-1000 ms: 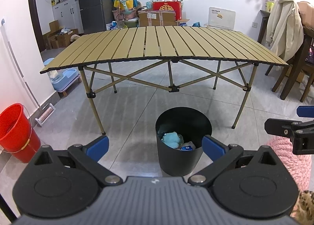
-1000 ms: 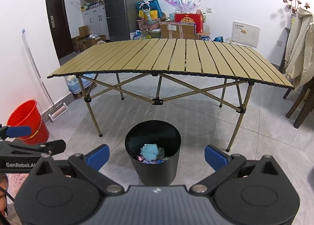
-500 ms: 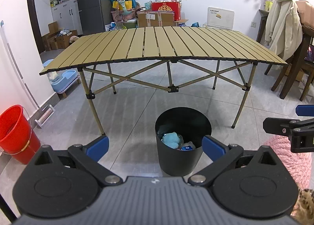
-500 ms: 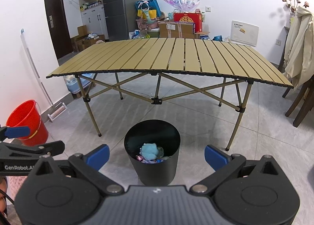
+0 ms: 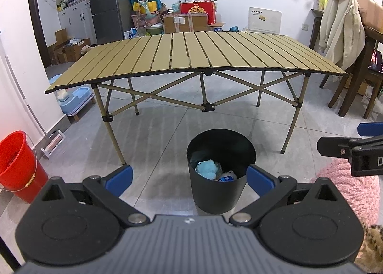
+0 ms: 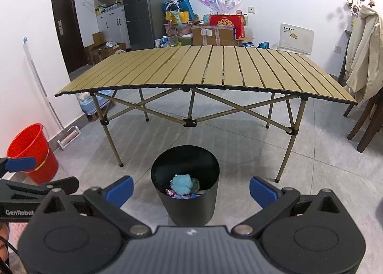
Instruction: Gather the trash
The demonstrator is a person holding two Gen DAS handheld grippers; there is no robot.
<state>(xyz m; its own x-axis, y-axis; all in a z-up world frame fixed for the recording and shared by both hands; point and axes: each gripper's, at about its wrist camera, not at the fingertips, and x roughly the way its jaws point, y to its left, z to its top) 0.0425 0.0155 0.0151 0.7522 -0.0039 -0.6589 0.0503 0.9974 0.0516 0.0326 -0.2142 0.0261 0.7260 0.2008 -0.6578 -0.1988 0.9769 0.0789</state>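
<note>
Left gripper [image 5: 189, 176] spread apart and empty, right gripper [image 6: 191, 189] likewise, black bin [image 6: 185, 202] held trash, slatted table [image 6: 205, 70] stood behind

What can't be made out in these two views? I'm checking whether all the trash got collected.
- Black bin: in both views its wall hides whatever lies under the blue fluffy wad.
- Small blue carton, left view: print too small to read.
- Floor nearest the person: covered by the left tool and right tool bodies.
- Pink rug: cut by the frame edge.
</note>
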